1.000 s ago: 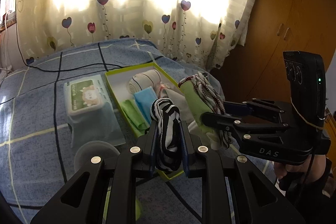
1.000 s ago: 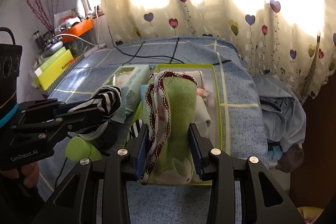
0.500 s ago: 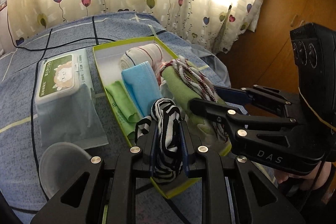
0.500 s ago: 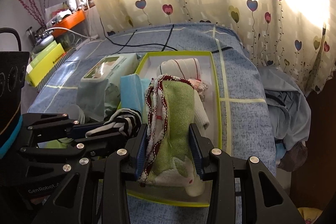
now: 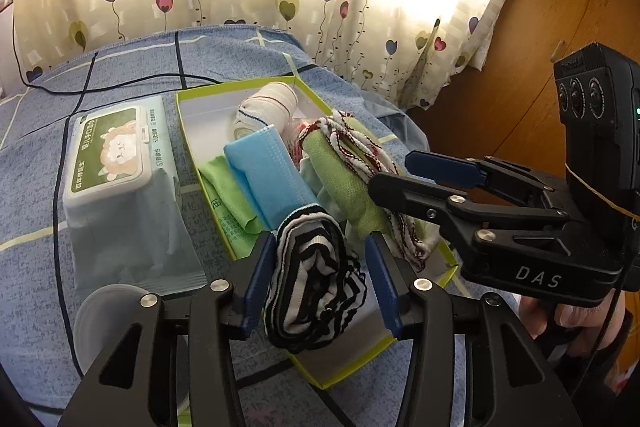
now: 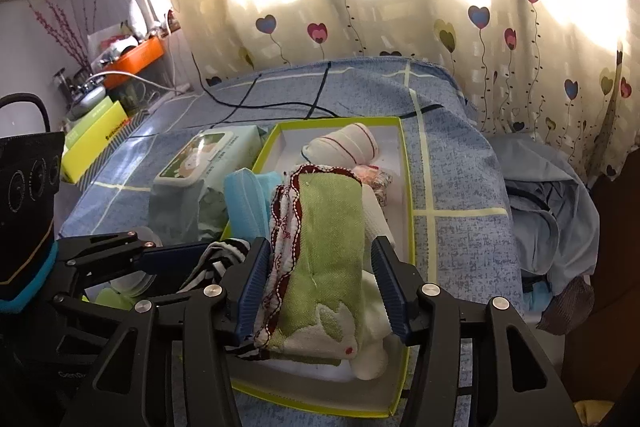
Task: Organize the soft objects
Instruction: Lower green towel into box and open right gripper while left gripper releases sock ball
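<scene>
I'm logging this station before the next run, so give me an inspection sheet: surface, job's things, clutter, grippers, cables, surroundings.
Surface: blue checked bedspread, rumpled at its right edge.
Job's things: green-rimmed box holding a white rolled sock, blue cloth and light green cloth; striped sock and green towel roll lie in it.
Clutter: wet-wipes pack beside the box; clear round lid.
Grippers: left gripper opening, striped sock between its fingers; right gripper opening, towel roll between its fingers.
Cables: black cable across the bedspread.
Surroundings: heart-print curtain, wooden wardrobe, cluttered shelf.
</scene>
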`<state>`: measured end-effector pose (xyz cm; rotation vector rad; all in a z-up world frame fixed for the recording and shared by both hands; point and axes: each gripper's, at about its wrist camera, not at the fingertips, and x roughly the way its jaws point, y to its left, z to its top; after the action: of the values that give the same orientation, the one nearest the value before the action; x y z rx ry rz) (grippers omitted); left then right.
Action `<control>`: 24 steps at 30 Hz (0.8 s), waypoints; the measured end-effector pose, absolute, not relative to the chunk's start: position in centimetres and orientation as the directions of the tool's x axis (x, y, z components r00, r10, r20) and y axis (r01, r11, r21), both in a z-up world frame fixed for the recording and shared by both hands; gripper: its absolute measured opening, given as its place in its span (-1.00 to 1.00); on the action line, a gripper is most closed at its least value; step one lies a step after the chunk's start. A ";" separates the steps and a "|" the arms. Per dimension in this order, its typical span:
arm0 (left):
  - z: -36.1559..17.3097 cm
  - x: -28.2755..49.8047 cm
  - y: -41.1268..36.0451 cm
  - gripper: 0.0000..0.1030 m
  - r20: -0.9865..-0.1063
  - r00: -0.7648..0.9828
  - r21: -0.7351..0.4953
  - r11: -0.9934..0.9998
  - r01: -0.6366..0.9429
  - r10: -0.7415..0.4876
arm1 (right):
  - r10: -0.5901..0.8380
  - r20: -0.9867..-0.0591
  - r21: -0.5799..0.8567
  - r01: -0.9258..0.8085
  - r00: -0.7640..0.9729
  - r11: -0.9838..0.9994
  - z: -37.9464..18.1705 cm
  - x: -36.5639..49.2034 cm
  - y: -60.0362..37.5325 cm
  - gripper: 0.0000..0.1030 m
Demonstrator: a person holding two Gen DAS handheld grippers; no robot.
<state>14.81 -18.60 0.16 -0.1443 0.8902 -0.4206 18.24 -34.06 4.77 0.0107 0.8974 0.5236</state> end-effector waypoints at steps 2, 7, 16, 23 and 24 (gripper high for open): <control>0.3 14.6 -18.4 -0.07 -0.720 0.556 -0.295 0.909 0.295 -0.415 | 0.440 -0.733 0.225 -0.425 0.518 0.877 5.1 17.9 -34.4 0.01; 1.1 14.1 -17.9 -0.07 -0.705 0.574 -0.294 0.909 0.296 -0.415 | 0.440 -0.713 0.224 -0.417 0.546 0.881 6.1 16.8 -34.9 0.01; 2.2 12.8 -17.6 -0.07 -0.683 0.606 -0.276 0.912 0.305 -0.409 | 0.401 -0.714 0.172 -0.410 0.574 0.895 7.1 14.9 -34.3 0.06; 3.0 11.1 -17.6 -0.07 -0.670 0.632 -0.234 0.919 0.318 -0.389 | 0.376 -0.716 0.130 -0.416 0.589 0.900 7.7 13.1 -33.5 0.14; 3.1 10.8 -17.5 -0.07 -0.666 0.638 -0.226 0.920 0.319 -0.385 | 0.372 -0.717 0.125 -0.416 0.590 0.901 7.8 12.8 -33.4 0.14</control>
<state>10.79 -17.53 3.08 -0.0903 0.7811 -0.4026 12.81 -33.38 7.80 -0.0579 0.8207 0.4592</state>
